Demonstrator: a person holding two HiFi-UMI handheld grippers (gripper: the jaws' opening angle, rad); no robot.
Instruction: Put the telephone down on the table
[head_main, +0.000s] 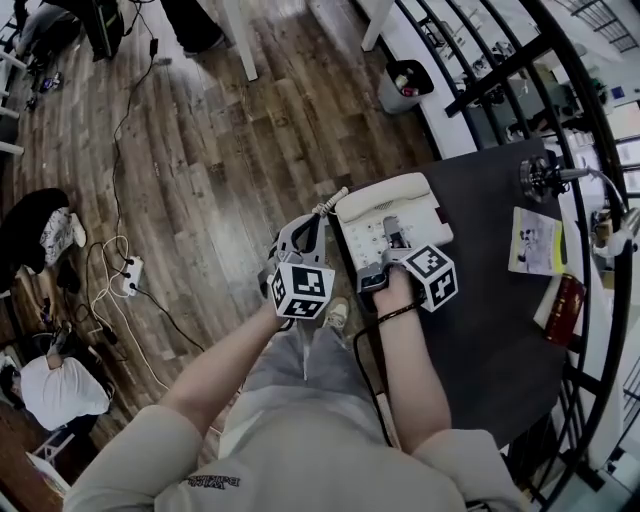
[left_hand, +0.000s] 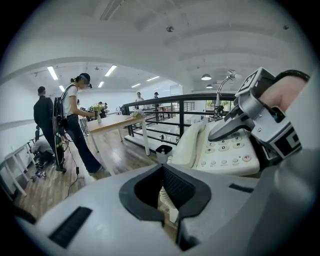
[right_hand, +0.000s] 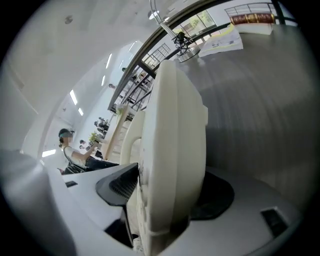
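Telephone (right_hand: 176, 125) sits between right gripper's (right_hand: 167, 192) jaws — seemingly unclamped.

On the table (head_main: 490, 340), we see the wide dark part in the lower middle of the head view bare; a gripper can pass there. The telephone (head_main: 385, 200) takes the left edge, and the right gripper (head_main: 395, 238) lies over it, jaws apart around its body. Along the right edge stand a lamp base (head_main: 540, 178), a booklet (head_main: 535, 242) and a red book (head_main: 563, 310), with the railing (head_main: 500, 72) close behind. The cord (head_main: 330, 203) crosses to the left gripper (head_main: 310, 225), which pinches it over open floor (head_main: 220, 150).
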